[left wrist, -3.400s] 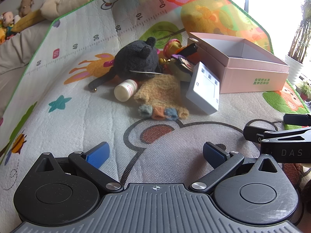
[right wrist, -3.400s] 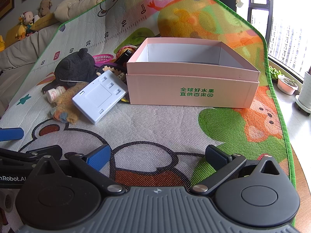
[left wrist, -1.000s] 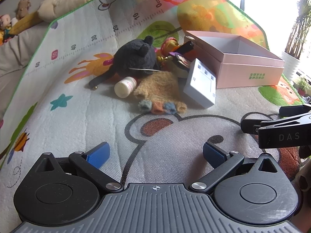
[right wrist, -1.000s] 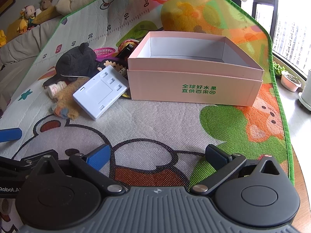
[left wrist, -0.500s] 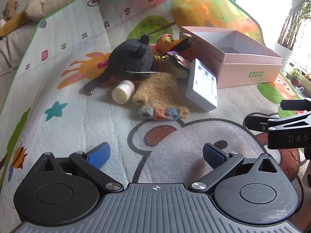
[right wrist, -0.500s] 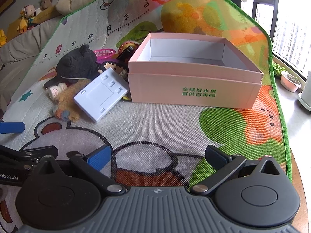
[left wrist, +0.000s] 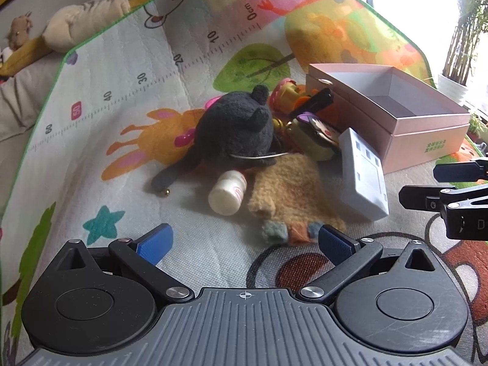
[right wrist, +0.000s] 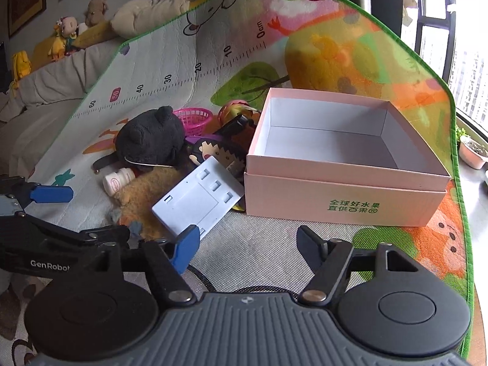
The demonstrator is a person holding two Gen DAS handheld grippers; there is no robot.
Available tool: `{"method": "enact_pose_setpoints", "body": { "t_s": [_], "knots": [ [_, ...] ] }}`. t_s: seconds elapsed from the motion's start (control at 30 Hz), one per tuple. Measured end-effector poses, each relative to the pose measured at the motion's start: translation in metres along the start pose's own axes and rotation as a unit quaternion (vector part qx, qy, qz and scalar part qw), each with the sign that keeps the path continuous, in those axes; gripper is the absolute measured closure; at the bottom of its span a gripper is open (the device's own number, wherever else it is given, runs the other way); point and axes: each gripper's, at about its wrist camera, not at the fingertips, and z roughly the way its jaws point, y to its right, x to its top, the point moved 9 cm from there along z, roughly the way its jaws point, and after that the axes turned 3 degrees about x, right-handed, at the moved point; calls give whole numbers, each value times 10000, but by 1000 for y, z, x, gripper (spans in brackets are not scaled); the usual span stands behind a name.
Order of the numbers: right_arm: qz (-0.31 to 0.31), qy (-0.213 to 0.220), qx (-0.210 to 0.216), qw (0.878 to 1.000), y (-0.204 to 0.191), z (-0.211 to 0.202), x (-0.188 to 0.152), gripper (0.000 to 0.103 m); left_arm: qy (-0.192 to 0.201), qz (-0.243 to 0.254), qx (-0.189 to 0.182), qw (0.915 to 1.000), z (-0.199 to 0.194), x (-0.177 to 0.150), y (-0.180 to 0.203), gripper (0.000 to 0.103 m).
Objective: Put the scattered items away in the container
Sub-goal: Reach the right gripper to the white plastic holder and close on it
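**Hovering over the toy heap, both hand-held grippers empty**

Hovering above the play mat [left wrist: 128,97], the left hand-held gripper [left wrist: 244,242] has its blue pads spread wide with nothing between them, aimed at the pile of scattered items. The right hand-held gripper [right wrist: 245,244] has just been closing its jaws; they stand partly apart, and only mat shows between them.

The pile lies just left of the pink box [right wrist: 344,198], which is open and empty. A black plush toy [left wrist: 238,128] sits at the back, with a small white bottle [left wrist: 227,195] lying on its side in front of it. A tan fuzzy plush [left wrist: 289,195] lies beside the bottle, and a white plastic panel [right wrist: 195,201] leans tilted on the pile, near the box's front corner. A pink basket [right wrist: 193,119] shows behind the black plush.
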Motion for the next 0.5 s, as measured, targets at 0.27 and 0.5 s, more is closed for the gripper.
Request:
{"method": "enact_pose_setpoints", "body": {
  "t_s": [0.27,0.5],
  "knots": [
    [113,51,123,9998,16,-12,-4,41,-27,-72,19,10000,0,-1,-9,0],
    [-75,88,530,9985,-17,-3,3,41,-48,-131,171,9998,3,-1,-22,0]
  ]
}}
